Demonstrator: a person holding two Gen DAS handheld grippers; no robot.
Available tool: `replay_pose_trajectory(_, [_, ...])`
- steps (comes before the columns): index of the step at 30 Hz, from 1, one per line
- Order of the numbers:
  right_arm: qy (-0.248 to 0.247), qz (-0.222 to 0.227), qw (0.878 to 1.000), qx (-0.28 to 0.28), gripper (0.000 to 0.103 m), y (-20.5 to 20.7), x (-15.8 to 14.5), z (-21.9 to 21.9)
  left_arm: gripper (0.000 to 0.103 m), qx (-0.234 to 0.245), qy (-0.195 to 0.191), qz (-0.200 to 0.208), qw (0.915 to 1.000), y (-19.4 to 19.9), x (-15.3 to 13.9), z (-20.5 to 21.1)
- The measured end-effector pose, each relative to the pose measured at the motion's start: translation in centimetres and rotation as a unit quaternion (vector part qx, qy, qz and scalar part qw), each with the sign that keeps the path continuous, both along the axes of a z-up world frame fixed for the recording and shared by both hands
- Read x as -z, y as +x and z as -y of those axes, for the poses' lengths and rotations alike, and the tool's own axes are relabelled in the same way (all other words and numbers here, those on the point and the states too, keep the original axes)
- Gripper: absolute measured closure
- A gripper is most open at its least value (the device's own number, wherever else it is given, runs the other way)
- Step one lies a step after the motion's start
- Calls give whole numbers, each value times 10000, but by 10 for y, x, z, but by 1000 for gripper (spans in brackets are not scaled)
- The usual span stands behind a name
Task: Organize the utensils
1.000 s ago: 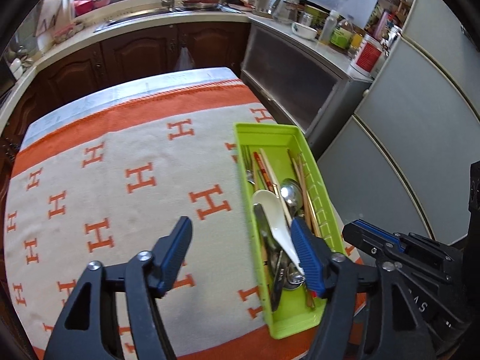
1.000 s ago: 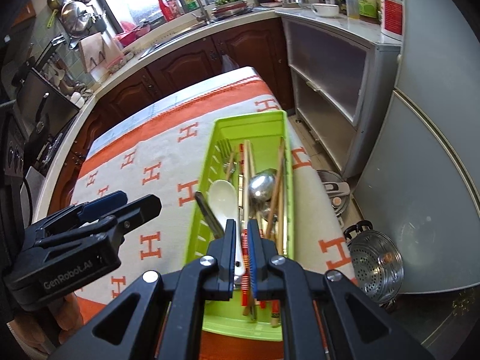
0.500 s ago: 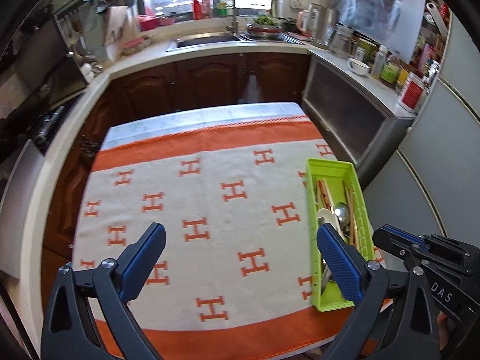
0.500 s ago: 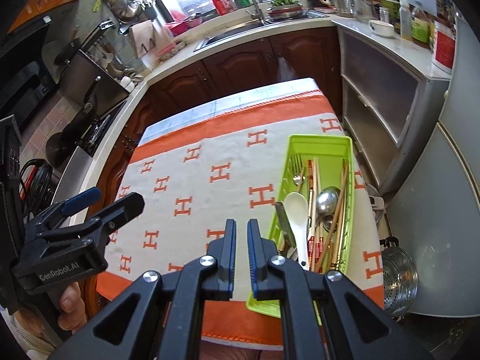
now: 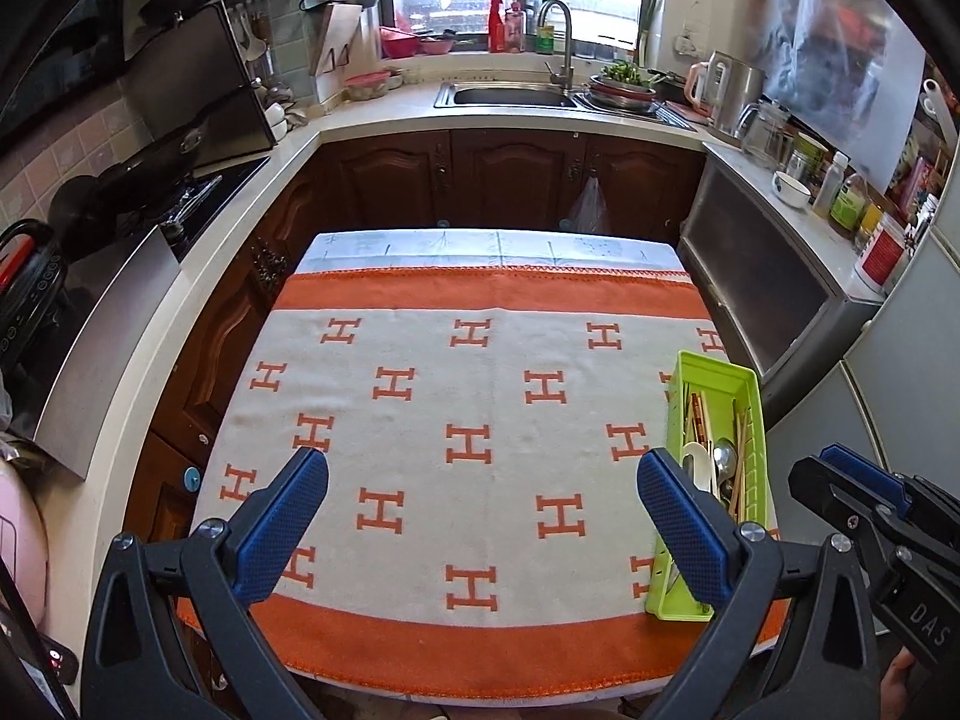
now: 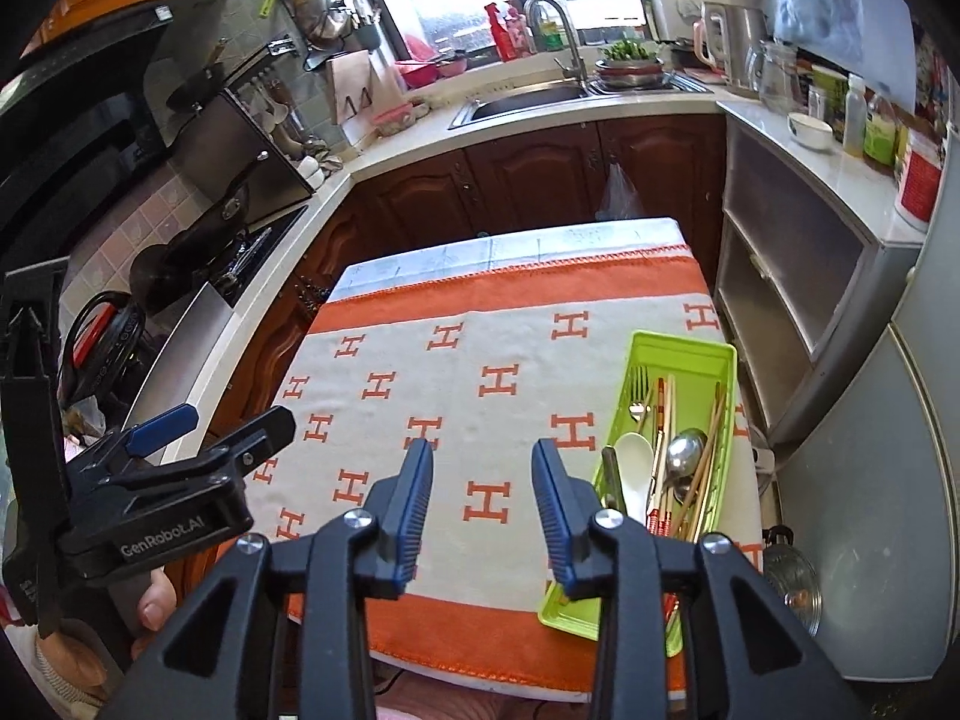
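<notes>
A lime green utensil tray (image 5: 751, 384) (image 6: 678, 351) lies along the right edge of the table. It holds a white spoon (image 6: 635, 461), a steel spoon (image 6: 685, 450), a fork (image 6: 639, 387), a knife, and several chopsticks (image 6: 711, 432). My left gripper (image 5: 480, 510) is wide open and empty, held above the table's near edge, left of the tray. My right gripper (image 6: 482, 501) is open and empty, above the near edge, with the tray just to its right. The left gripper's body shows in the right wrist view (image 6: 168, 480).
The table wears an orange and cream cloth with H marks (image 5: 468, 396) (image 6: 456, 372). Dark wood cabinets, a sink (image 5: 510, 95) and a stove (image 5: 138, 192) ring the table. A grey cabinet (image 6: 798, 276) and a steamer pot on the floor (image 6: 792, 582) stand to the right.
Both grippers have pulled back and up from the tray, so the whole table shows. My right gripper went from shut to open. My left gripper opened wider.
</notes>
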State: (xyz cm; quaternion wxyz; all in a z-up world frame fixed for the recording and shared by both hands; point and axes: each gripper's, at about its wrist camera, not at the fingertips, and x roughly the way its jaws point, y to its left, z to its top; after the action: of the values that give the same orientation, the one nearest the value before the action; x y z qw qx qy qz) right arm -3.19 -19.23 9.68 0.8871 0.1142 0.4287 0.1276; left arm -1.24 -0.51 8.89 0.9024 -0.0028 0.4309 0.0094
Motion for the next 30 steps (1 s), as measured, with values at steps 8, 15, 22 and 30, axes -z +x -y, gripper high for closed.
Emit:
replay_pose_trajectory(8, [-153, 114, 9996, -208, 68, 1, -7, -15, 1, 20, -26, 67, 10000, -2, -4, 1])
replay_pose_trajectory(15, [-115, 46, 9998, -181, 68, 3, -4, -16, 1, 91, -21, 7, 10000, 0, -3, 1])
replay_pose_trajectory(22, [-95, 31, 9999, -131, 68, 4, -2, -16, 1, 150, 11, -12, 9999, 1, -2, 0])
replay_pose_trajectory(30, [-54, -30, 9999, -84, 68, 6, 2, -15, 1, 183, 11, -46, 9998, 1, -1, 0])
